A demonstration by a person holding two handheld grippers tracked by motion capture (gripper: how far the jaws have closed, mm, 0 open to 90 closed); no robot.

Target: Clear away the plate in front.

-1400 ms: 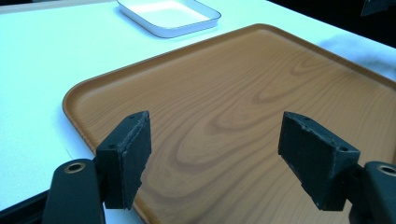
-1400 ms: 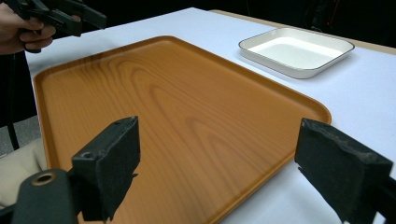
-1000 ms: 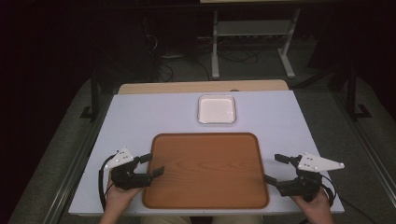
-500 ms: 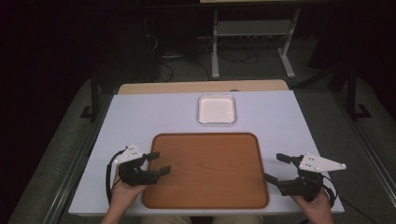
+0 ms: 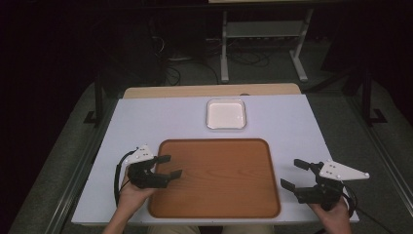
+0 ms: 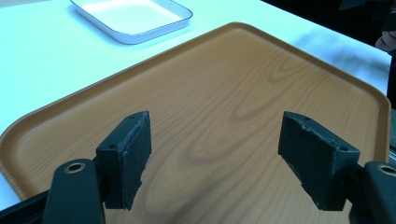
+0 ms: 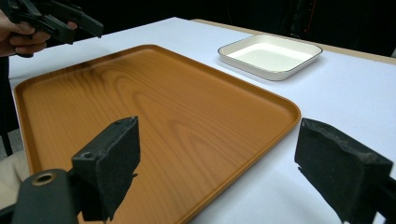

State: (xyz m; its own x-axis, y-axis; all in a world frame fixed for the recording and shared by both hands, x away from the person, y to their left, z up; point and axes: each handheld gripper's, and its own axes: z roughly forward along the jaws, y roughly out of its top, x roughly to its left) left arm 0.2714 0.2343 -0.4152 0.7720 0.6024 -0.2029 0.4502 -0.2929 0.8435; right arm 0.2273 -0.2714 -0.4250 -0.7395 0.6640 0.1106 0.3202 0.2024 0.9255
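My left gripper (image 5: 165,166), jaws wide, hangs over the wooden tray's (image 5: 219,195) left edge; my right gripper (image 5: 297,174), also wide, sits just outside its right edge.

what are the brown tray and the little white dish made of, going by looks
The brown tray shows wood grain, but its even sheen and smoothly moulded, rounded rim suggest plastic or laminate with a printed wood pattern rather than solid wood. The white dish is glossy white with a thin dark line along its rim, which looks like enamelled metal, though glazed ceramic cannot be ruled out.
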